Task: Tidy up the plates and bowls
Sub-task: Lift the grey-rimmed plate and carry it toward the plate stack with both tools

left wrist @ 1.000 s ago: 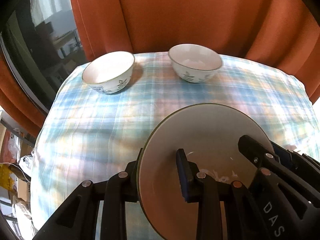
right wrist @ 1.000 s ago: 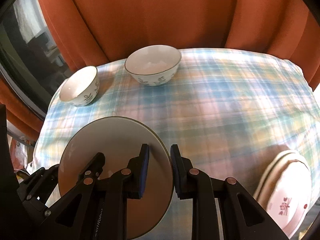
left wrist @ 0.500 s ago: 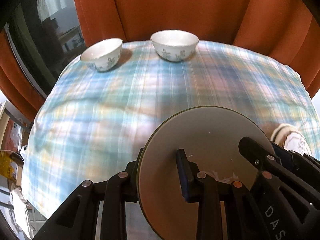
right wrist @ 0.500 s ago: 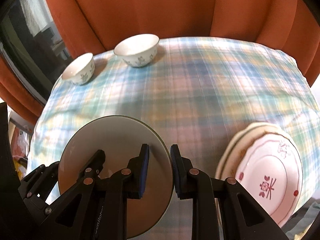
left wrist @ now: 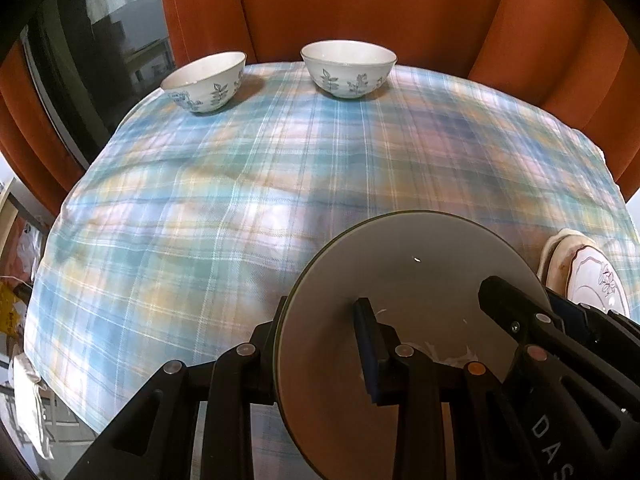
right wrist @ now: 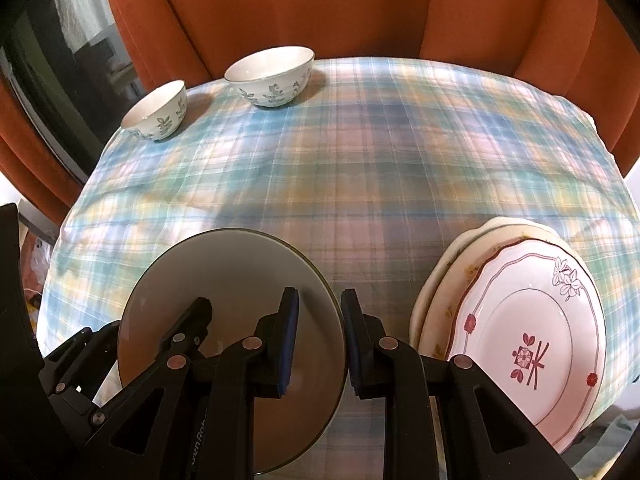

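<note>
Between the jaws of both tools sits one grey plate [left wrist: 416, 280], held by opposite edges above the plaid tablecloth [left wrist: 280, 184]. Left gripper [left wrist: 320, 344]: jaws clamped on the plate's left rim, one finger out of sight under the rim, the blue-padded finger pressed on the plate's upper face. Right gripper [right wrist: 318, 336]: jaws clamped on the same plate's [right wrist: 224, 280] right rim, the inner blue pad on the upper face, the outer pad just outside the rim edge. In each wrist view the other tool's black fingers show at the far side of the plate.

Ahead of the left jaws, at the far edge of the cloth, stand two white bowls with blue leaf sprigs: the smaller bowl [left wrist: 206, 80] to the left of the jaw line, the larger bowl [left wrist: 348, 68] almost straight ahead. The two are near each other but apart, both upright. From the right gripper both bowls lie ahead and to the left, the smaller bowl [right wrist: 158, 112] further left than the larger bowl [right wrist: 272, 76].

To the right of the right jaws, just beside the outer finger, lies a stack of plates [right wrist: 516, 320] on the tablecloth [right wrist: 380, 152]; the top plate is white with a scalloped red-lined rim, red motifs and a small flower sprig, and cream plates show beneath it. Whether the grey plate touches the stack cannot be told. An orange curtain [right wrist: 320, 4] hangs behind the table.
</note>
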Demonstrator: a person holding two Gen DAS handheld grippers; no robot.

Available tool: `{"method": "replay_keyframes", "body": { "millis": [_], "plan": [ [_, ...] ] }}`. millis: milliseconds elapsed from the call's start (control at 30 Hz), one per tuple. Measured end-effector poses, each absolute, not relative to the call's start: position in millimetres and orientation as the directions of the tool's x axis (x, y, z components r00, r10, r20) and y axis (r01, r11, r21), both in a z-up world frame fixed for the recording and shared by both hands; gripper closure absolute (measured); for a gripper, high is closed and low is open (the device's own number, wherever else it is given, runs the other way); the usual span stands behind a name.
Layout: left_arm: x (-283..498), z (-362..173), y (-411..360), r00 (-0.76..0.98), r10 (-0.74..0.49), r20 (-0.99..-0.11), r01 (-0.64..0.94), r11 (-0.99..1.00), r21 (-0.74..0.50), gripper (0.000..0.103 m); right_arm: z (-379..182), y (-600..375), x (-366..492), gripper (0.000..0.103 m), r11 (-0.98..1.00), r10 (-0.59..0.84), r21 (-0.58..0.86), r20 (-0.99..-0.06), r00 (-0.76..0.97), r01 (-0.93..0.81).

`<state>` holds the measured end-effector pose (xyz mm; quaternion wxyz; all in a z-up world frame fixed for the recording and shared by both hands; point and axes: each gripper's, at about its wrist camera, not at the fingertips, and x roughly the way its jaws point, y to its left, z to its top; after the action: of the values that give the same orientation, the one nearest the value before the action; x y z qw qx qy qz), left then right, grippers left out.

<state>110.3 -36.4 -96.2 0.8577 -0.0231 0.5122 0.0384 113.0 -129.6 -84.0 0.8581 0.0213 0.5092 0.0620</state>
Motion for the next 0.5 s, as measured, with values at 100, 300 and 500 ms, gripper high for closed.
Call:
{"method": "replay_keyframes", "body": {
  "millis": [100,300,500],
  "plan": [
    [111.2,-98.1,-37.0,0.467,0.049,-0.883,-0.093,0.996,0.006,0.074,-90.7,-131.5,114.9,0.078,0.991,0.131,0.105,-0.881,0.455,-0.082],
    [111.7,-101.5,-36.2,0.461,0.048,-0.886,-0.101,0.995,0.002,0.074,-88.7,-129.4,116.3,0.078,0.990,0.135,0.100,-0.873,0.468,-0.098],
    [113.0,-108.2,-37.0,0.432,0.033,-0.901,-0.098,0.995,-0.011,0.071,-97.2,-131.6,119.2,0.078,0.991,0.130,0.100,-0.890,0.437,-0.092]
  ]
}}
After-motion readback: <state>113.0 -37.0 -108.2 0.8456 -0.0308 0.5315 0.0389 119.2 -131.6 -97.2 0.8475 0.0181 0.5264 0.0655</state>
